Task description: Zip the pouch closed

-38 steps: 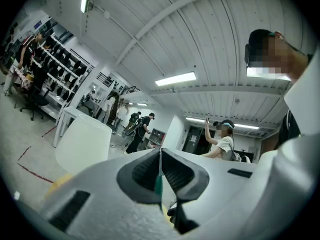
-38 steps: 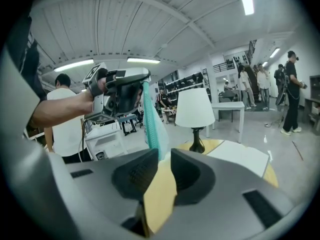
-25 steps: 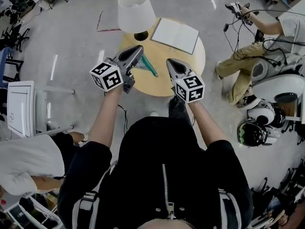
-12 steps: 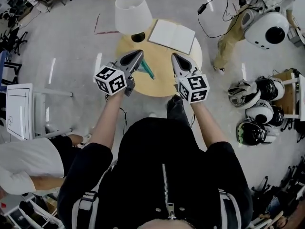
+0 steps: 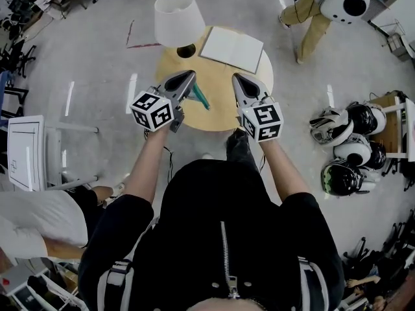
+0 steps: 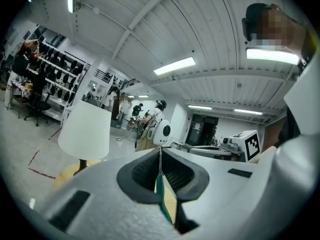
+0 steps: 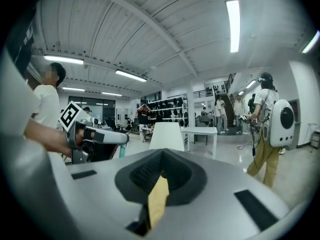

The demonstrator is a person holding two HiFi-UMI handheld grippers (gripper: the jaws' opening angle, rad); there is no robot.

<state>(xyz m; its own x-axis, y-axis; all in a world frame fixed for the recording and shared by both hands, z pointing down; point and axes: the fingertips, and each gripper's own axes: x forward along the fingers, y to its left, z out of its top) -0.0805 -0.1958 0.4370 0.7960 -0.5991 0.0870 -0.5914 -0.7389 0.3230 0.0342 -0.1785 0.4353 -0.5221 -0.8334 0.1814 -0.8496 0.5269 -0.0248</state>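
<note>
A thin teal pouch point(image 5: 200, 95) hangs over the round wooden table point(image 5: 220, 112), pinched at its upper edge by my left gripper point(image 5: 187, 77), which is shut on it. The left gripper view shows the teal fabric point(image 6: 161, 190) running edge-on down between the closed jaws of that gripper point(image 6: 160, 156). My right gripper point(image 5: 238, 80) hovers to the right of the pouch, apart from it and shut with nothing in it. In the right gripper view its jaws point(image 7: 161, 170) meet, and only the yellow tabletop shows through the gap below them. I cannot see the zip.
A white lamp point(image 5: 176, 18) stands at the table's far left edge, and an open notebook point(image 5: 232, 47) lies at the far right. People, chairs and helmets point(image 5: 343, 144) surround the table on the floor.
The left gripper has sunk a little with the pouch, and the right gripper has risen slightly. A person with a white backpack has walked away toward the top right.
</note>
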